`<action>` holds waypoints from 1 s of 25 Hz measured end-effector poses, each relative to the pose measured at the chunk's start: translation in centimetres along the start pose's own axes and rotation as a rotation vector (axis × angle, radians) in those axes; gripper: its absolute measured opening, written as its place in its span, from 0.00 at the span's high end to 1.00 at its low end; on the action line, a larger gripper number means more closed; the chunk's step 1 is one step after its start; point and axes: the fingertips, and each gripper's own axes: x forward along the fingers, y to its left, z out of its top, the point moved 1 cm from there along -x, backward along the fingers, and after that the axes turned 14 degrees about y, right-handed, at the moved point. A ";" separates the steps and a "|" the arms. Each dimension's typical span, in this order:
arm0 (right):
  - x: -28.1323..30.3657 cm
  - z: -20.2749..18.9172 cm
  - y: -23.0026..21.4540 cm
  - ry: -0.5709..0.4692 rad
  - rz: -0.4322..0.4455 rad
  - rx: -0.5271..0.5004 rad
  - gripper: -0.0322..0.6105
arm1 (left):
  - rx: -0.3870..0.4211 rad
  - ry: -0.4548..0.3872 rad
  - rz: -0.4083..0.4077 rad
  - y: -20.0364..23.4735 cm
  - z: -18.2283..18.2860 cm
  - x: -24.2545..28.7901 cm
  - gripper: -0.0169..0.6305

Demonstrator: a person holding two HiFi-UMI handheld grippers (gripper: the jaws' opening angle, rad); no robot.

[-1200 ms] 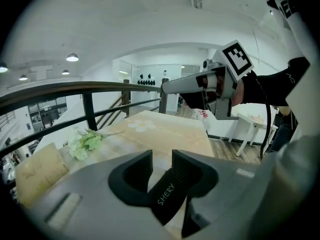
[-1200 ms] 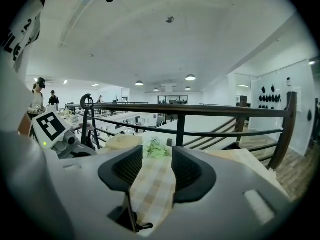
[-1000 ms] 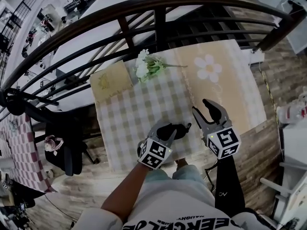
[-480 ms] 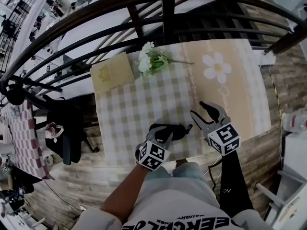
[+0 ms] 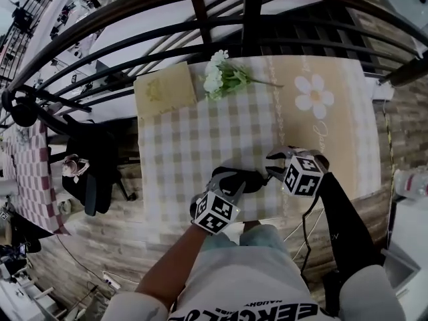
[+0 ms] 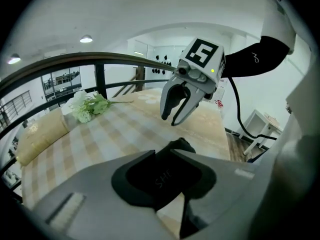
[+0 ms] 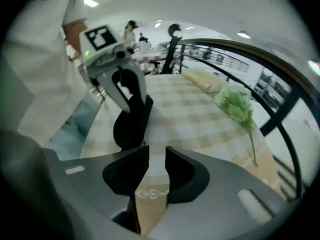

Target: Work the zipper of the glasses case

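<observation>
Checked-cloth surface (image 5: pixel 194 132) beside a dark railing (image 5: pixel 200 9): case held down, right gripper at its zipper end.

At the near edge of the surface lies the black glasses case (image 5: pixel 246 178). The left gripper (image 5: pixel 227 183) has its fingers clamped on the case's left part, pinning it in place. The right gripper (image 5: pixel 270 166) hangs just beside the case's right end, tilted steeply down. Its fingers have just been closing and stand a narrow gap apart, with only cloth showing between them and nothing gripped. A white flower sprig (image 5: pixel 224 77) lies at the far side, well apart. I judge this to be the reach for the zipper pull, with the zipper not yet worked. The next move calls for lining the right fingers on the small tab at the case's right end, which is too small to make out surely. They would then pinch it and draw it along the seam while the left grip stops the case sliding.
</observation>
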 end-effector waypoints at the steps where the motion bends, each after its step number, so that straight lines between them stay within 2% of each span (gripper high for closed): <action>1: 0.8 -0.1 0.6 0.050 0.010 -0.108 0.75 | -0.003 0.000 -0.001 0.0 0.0 0.0 0.83; 4: 2.7 -0.4 1.7 0.155 0.039 -0.351 0.76 | -0.017 -0.003 -0.008 0.0 0.0 0.1 0.83; 8: 4.2 -0.1 2.2 0.223 0.057 -0.568 0.83 | -0.029 -0.013 -0.004 0.1 -0.1 0.1 0.83; 16: 5.2 1.3 2.9 0.329 0.106 -0.958 0.79 | -0.036 -0.036 0.005 0.1 -0.1 0.2 0.82; 20: 5.5 1.4 3.3 0.357 0.157 -1.055 0.74 | -0.041 -0.046 0.004 0.2 0.0 0.1 0.82; 25: 5.9 1.0 3.6 0.314 0.181 -1.044 0.76 | -0.042 -0.053 0.007 0.4 0.1 0.1 0.82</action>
